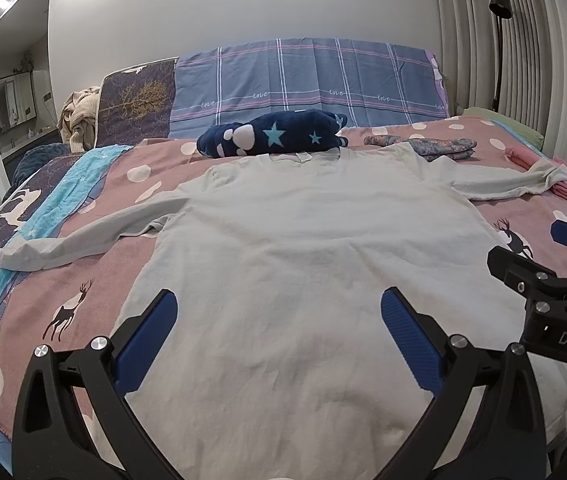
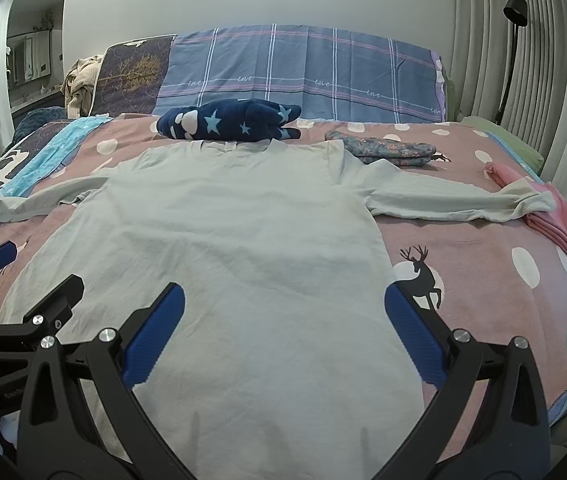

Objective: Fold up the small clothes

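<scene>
A pale long-sleeved shirt [image 1: 291, 248] [image 2: 219, 232] lies flat on the bed with its collar toward the headboard and both sleeves spread sideways. My left gripper [image 1: 279, 300] hovers open above the shirt's lower half, nothing between its blue pads. In the right wrist view my right gripper [image 2: 283, 300] is also open, over the shirt's lower right part near its side edge. Each gripper shows in the other's view: the right one [image 1: 539, 256] at the right edge, the left one [image 2: 31, 272] at the left edge.
A pink bedspread [image 2: 483, 288] with deer and white dots covers the bed. A navy star-patterned bundle [image 1: 275, 134] lies just past the collar, a folded floral garment [image 1: 435, 146] to its right, and folded pink cloth [image 2: 543, 212] lies under the right sleeve's cuff. A plaid headboard cover [image 1: 307, 80] stands behind.
</scene>
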`<state>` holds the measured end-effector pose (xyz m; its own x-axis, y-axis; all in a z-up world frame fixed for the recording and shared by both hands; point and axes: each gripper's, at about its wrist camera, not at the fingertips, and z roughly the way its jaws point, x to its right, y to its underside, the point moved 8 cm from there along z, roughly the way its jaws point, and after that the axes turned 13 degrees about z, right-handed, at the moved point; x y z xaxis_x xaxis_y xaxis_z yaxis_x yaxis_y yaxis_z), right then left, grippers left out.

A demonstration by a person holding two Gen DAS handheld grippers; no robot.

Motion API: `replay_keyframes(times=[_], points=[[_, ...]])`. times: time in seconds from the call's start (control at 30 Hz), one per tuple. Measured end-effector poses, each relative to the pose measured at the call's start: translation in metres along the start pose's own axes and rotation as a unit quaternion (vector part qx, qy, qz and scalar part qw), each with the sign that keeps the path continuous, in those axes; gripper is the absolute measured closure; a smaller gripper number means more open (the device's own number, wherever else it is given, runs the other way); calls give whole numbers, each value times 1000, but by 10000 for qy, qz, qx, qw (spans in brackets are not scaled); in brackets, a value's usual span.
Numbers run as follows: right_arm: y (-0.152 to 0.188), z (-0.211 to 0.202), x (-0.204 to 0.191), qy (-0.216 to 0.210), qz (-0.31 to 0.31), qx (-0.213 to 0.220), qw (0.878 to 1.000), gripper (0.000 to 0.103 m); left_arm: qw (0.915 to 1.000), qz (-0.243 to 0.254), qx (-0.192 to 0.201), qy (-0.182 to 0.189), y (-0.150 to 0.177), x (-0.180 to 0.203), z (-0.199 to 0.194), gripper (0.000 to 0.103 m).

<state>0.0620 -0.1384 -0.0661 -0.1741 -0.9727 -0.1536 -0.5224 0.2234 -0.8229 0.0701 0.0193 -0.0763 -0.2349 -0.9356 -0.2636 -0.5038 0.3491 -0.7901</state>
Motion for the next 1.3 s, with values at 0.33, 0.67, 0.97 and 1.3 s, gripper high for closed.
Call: replay_keyframes(times=[0.33,0.67,0.97,1.3], points=[[0,9,-3,25,10,-140,9999,2,9998,-133,35,168,-1,-4,3,1],[-8,28,-9,63,-135,-267,9995,2,9965,-609,23,576,-6,-39,21,1],[-32,58,12,521,-448,-345,9970,2,9754,-2100,-556,-364,38,-211,60,24],[-44,113,20,968,-675,-626,9910,2,8709,-4797,-627,-866,136,-415,106,45]])
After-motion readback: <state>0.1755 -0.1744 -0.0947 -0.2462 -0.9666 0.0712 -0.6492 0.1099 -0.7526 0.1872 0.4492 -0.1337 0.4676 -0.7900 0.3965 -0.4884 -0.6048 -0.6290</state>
